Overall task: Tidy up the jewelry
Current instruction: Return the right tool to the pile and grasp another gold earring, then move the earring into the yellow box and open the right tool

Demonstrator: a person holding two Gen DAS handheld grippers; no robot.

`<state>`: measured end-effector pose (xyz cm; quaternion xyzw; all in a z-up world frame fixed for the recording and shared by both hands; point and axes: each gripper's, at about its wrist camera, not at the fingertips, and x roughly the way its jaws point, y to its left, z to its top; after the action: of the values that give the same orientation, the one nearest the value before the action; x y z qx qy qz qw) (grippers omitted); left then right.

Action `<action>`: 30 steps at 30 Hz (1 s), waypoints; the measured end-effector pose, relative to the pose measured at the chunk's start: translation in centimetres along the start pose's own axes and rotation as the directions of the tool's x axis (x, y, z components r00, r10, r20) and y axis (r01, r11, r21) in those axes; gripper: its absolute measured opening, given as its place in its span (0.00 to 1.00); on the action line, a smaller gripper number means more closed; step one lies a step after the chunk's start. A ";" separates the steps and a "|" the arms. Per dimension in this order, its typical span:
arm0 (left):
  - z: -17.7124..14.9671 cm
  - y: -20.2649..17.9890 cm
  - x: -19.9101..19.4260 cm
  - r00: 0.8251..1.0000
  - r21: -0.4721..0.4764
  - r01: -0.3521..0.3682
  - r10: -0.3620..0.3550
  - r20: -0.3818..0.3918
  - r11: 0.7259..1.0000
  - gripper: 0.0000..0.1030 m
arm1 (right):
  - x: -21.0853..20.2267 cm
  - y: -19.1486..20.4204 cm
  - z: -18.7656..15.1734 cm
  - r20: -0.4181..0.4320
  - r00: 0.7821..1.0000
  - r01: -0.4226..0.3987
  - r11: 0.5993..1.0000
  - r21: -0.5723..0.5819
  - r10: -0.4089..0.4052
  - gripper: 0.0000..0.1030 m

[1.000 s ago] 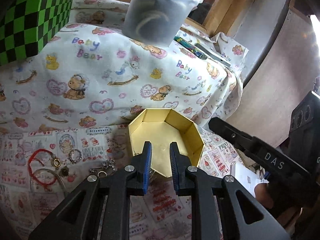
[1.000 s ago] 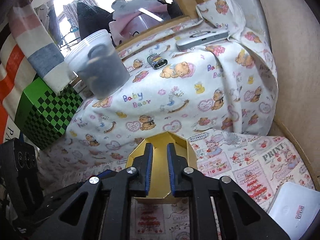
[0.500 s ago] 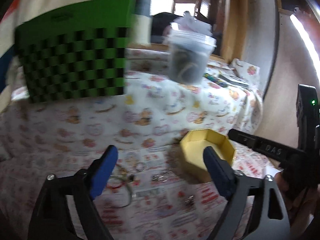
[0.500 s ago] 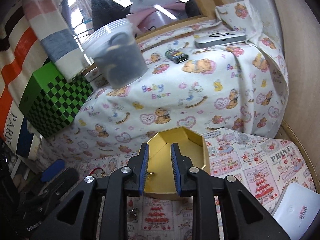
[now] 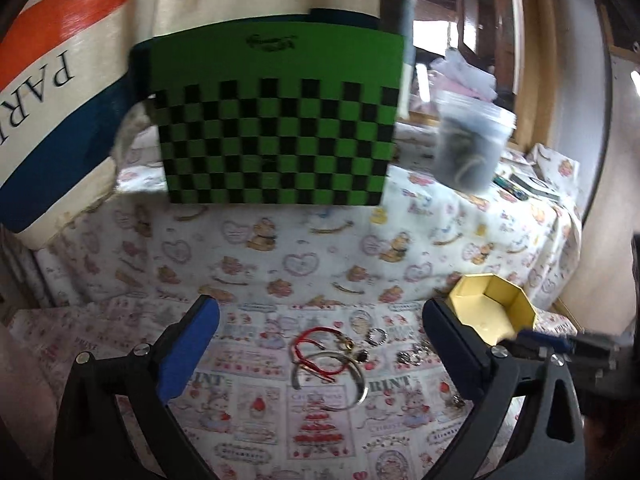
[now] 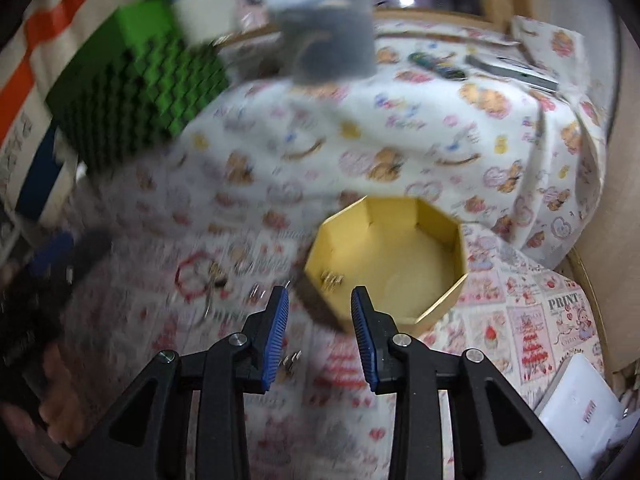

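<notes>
L gripper jaws just spread wide, nothing between, over the jewelry pile: red cord bracelet, silver bangle, small ring on printed cloth. R gripper jaws just opening too, empty, at near rim of yellow box; I see small silver piece inside it.

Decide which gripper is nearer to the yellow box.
Right. The right gripper hangs just at the yellow box's near wall; the left gripper is open over the loose jewelry, box off to its side.
</notes>
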<state>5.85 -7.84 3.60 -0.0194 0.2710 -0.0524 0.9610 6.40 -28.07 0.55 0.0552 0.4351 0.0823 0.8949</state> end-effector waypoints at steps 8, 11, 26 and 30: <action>-0.3 0.8 0.6 0.999 -0.026 -0.035 0.035 -0.020 0.999 0.98 | 3.3 1.2 -1.7 -0.153 0.988 -0.005 1.000 -0.006 0.004 0.34; -0.5 1.1 1.2 0.998 -0.032 -0.059 0.058 -0.033 0.998 0.98 | 3.9 1.4 -2.0 -0.171 0.985 -0.004 1.000 -0.013 0.002 0.34; -0.5 1.8 1.6 0.993 -0.054 -0.107 0.104 -0.048 0.993 0.98 | 5.1 2.1 -2.1 -0.184 0.983 -0.033 0.998 -0.044 0.024 0.13; -0.5 1.9 1.6 0.993 -0.059 -0.112 0.109 -0.046 0.992 0.98 | 3.7 1.5 -1.5 -0.108 0.991 -0.075 0.997 -0.003 0.074 0.13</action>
<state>7.11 -6.10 2.21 -0.0326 0.2938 0.0089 0.9553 7.34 -25.85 -2.93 0.0636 0.4800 0.1202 0.8667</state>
